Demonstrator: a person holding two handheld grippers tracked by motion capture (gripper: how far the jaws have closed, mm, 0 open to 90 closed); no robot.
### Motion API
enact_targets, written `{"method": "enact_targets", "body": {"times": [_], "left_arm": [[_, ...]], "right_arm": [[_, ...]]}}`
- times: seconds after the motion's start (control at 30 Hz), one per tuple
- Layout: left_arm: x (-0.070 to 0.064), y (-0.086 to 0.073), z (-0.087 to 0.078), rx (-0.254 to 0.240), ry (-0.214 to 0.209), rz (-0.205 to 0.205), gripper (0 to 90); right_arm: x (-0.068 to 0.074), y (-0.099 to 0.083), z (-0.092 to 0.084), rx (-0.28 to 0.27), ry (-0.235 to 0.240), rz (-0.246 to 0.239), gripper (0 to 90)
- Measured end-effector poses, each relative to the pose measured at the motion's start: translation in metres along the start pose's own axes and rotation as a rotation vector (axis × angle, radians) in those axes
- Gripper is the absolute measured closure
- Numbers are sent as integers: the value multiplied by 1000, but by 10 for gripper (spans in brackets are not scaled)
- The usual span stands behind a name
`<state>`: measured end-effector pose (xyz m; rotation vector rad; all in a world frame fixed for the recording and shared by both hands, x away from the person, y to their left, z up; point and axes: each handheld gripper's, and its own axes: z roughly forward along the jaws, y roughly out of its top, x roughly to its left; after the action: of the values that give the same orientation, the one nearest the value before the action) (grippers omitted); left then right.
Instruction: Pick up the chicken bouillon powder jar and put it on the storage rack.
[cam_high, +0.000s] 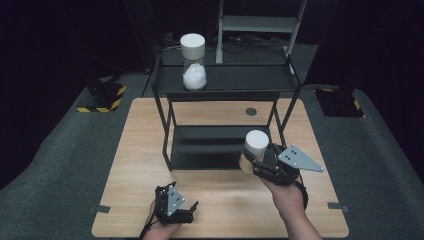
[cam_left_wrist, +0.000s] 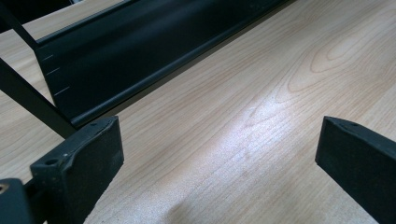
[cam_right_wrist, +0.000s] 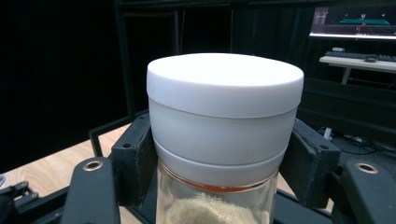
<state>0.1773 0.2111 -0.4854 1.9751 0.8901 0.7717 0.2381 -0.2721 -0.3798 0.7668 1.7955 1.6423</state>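
Work in hand: the right tongs (cam_high: 260, 162) carry a white-lidded jar (cam_high: 255, 147) of pale, tan-looking contents above the worktop (cam_high: 220, 200), just in front of the black rack (cam_high: 225, 82).
Right tongs: clamped on the jar just under its lid (cam_right_wrist: 224, 84), one pad at each side.
Left tongs (cam_high: 186, 207): jaws spread wide, nothing between them, low over the bare wood at the near edge.
Other jar (cam_high: 193, 62): upright on the rack's top shelf, left part, holding white grains.
Risk, slip: smooth glass gripped high up could swing or slide out if the hand tilts.
Risk, knock: the rack's right post (cam_high: 280, 117) is near; brushing it could jolt the jar loose.
Risk, placement: a crooked landing may topple it.
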Motion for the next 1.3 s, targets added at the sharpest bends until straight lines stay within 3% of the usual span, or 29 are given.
{"method": "enact_targets", "body": {"times": [0.3, 1.3], "left_arm": [[-2, 1, 1, 6, -3, 23, 13], [0, 0, 0, -1, -10, 18, 13]], "right_arm": [[-6, 15, 11, -25, -17, -1, 340], [-19, 65, 26, -103, -38, -14, 340]]}}
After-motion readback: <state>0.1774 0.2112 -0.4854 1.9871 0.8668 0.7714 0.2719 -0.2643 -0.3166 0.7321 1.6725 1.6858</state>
